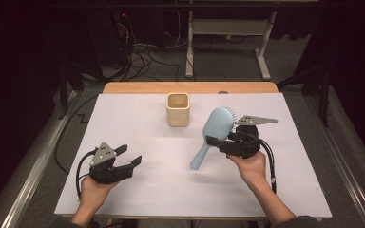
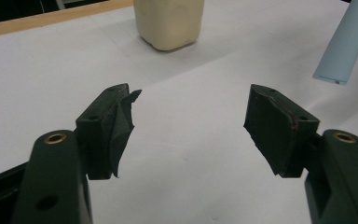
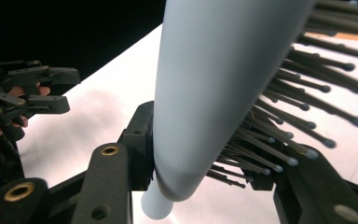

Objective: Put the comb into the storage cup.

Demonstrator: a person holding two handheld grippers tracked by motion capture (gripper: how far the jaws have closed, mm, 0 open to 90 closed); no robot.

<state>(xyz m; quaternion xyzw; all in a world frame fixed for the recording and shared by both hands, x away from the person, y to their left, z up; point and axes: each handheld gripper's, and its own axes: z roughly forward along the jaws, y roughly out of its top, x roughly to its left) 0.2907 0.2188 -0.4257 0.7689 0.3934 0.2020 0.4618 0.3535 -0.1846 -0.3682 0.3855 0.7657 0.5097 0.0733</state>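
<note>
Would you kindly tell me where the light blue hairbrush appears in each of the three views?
High view: the hairbrush is right of centre, clamped in the right hand-held gripper, handle pointing down-left.
Left gripper view: its handle end is at the upper right corner.
Right gripper view: its blue back runs up the middle, bristles to the right.
Shared landmark: the white table cover.

The hairbrush (image 3: 205,93) head runs past the top edge.
</note>
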